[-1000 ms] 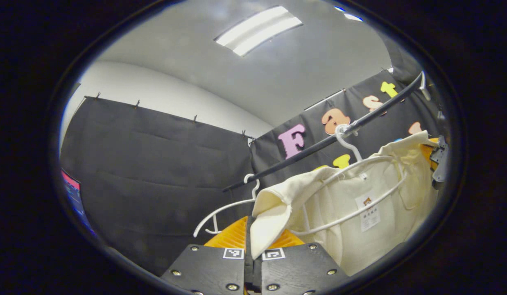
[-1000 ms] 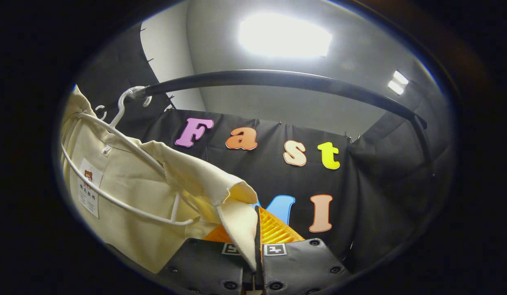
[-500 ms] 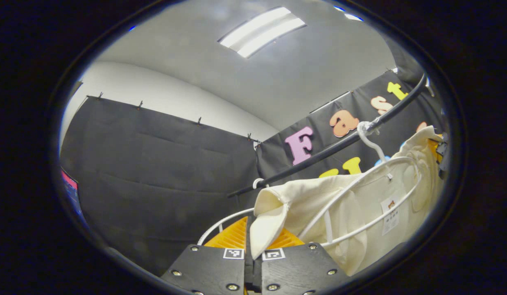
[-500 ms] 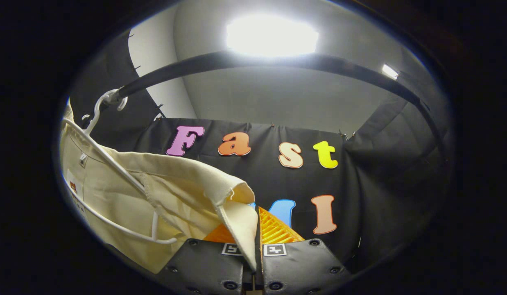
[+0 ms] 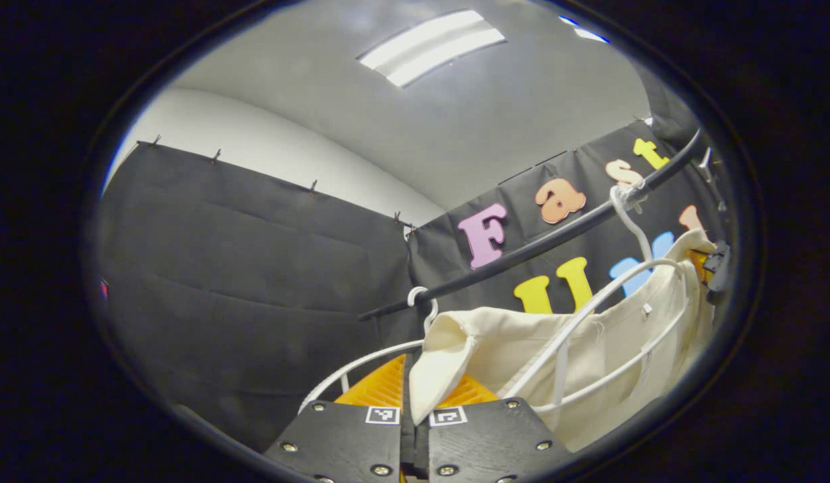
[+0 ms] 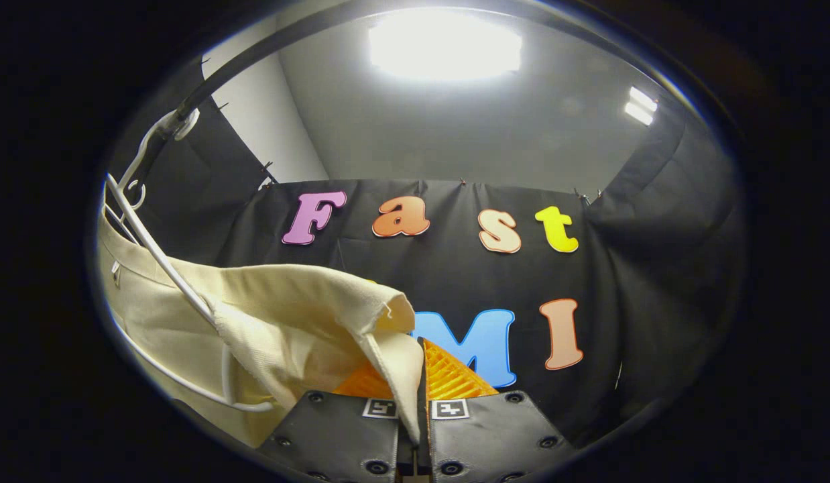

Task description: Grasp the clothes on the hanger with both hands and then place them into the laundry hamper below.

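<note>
Left hand-held gripper (image 5: 412,402): I tilt it upward toward the ceiling; its fingers are closed together, pinching a fold of the cream garment (image 5: 589,349).
Right hand-held gripper (image 6: 415,402): also angled up, fingers clamped on the other edge of the cream garment (image 6: 287,315).
Garment: it stretches between my two grippers, draped over the white hanger (image 5: 589,315).
Hanger: its hook sits on the black rail (image 5: 542,241); a second white hanger (image 5: 361,362) hangs nearby on the same rail.
</note>
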The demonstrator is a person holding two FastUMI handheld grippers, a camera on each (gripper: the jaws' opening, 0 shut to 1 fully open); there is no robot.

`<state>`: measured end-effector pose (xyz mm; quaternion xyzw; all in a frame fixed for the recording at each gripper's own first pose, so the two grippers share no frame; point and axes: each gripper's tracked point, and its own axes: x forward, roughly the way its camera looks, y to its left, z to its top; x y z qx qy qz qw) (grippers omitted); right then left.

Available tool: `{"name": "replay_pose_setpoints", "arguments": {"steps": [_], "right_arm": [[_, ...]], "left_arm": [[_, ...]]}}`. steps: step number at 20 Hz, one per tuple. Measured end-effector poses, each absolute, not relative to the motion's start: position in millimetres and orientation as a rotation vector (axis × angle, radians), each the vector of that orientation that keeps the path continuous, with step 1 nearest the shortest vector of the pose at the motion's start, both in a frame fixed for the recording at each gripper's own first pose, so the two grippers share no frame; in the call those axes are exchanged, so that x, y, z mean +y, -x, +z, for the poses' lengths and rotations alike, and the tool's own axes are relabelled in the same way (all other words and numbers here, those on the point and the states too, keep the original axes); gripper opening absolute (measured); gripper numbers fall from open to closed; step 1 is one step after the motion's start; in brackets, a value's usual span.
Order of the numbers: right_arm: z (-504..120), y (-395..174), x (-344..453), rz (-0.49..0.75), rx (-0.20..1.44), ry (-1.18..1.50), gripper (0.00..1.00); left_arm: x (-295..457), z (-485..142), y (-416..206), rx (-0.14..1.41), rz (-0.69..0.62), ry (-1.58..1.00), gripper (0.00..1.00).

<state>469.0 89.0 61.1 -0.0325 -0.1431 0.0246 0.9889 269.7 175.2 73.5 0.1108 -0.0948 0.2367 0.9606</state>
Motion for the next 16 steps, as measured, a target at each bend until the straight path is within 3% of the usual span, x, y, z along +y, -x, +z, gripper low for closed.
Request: {"name": "replay_pose_setpoints", "arguments": {"steps": [16], "right_arm": [[6,-494,109,0.137,-0.149,0.086,0.04]], "left_arm": [[201,68,-296,-0.157,0.367,-0.219,0.02]]}}
